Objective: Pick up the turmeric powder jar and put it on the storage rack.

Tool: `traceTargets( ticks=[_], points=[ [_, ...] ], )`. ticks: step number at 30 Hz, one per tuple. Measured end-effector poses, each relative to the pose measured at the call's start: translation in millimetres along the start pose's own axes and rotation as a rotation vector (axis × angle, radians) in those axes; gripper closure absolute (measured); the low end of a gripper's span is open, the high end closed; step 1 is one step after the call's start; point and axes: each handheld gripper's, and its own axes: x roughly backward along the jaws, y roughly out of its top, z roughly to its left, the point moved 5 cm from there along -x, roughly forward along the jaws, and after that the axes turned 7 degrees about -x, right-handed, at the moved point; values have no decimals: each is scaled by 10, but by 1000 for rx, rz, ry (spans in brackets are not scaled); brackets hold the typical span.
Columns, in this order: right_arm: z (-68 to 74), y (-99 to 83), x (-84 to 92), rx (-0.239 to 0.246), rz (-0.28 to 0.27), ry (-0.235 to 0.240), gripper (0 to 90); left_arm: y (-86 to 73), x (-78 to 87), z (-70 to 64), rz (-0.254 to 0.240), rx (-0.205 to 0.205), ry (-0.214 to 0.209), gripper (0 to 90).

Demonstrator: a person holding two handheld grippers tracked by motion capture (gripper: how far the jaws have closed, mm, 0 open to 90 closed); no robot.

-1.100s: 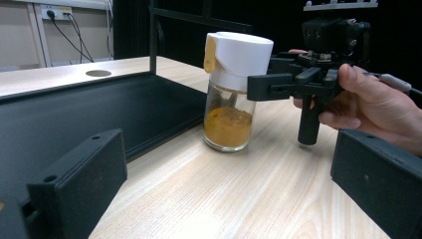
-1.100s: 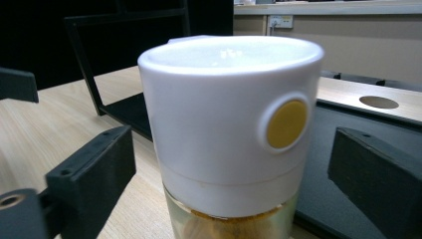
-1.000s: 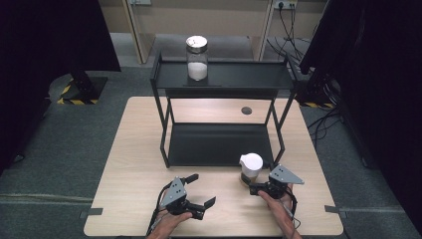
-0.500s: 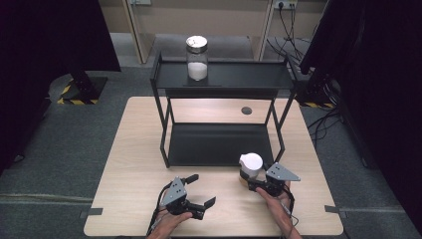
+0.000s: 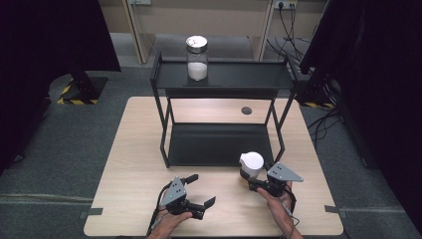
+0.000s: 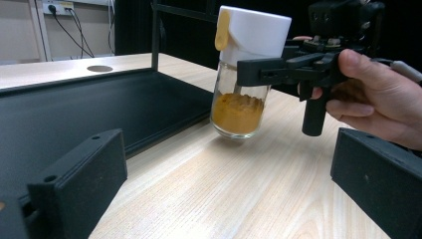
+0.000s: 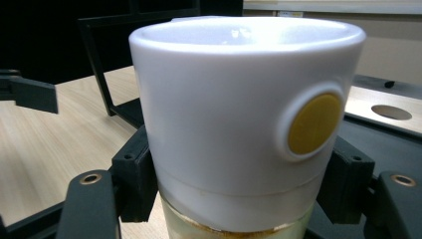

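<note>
Since a second ago, the right gripper (image 5: 254,183) has clamped its jaws on the spice jar (image 5: 251,167) beside the black rack (image 5: 219,144); the left gripper (image 5: 201,190) stays spread apart, empty.

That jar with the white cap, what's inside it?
The jar with the white cap, clamped in the right gripper, holds orange-yellow powder filling roughly its lower part. The opaque cap hides whatever is at the top of the glass.

Left gripper (image 5: 198,191) fingers spread, right gripper (image 5: 250,178) fingers just clamped
</note>
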Motion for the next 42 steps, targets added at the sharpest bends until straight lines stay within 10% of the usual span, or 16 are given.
traceTargets(
  ticks=[42],
  points=[
    [101,936,116,30,-31,82,309,-16,11,16,-5,19,18,7]
  ],
)
